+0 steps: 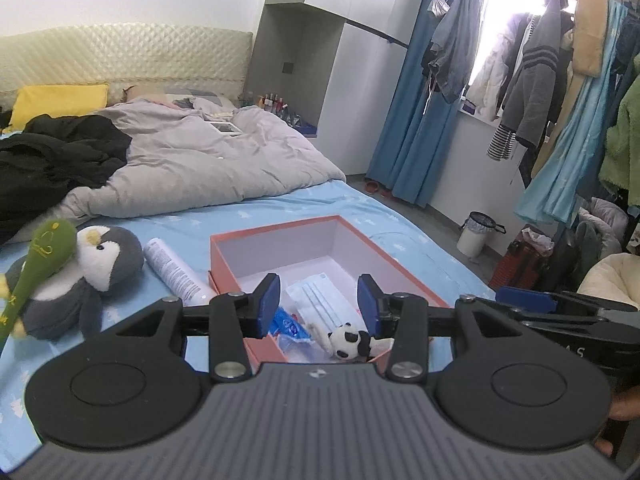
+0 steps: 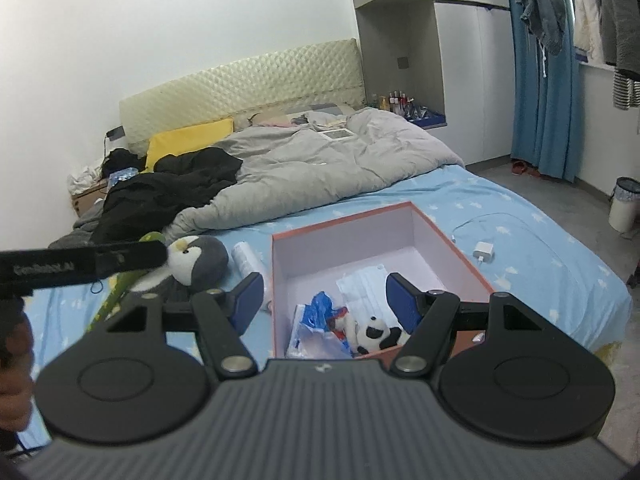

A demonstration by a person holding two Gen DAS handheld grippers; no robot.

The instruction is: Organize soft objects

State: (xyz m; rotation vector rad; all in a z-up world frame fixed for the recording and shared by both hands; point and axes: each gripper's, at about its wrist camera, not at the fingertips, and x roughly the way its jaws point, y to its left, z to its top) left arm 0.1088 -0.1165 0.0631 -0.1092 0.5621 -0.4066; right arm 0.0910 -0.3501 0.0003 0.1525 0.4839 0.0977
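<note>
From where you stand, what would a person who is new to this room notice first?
Most likely the open orange box in the middle of the blue bed sheet, with a small panda toy and face masks inside it. Left of the box lie a grey penguin plush and a white tube. Both grippers, left and right, hover open and empty above the box.
</note>
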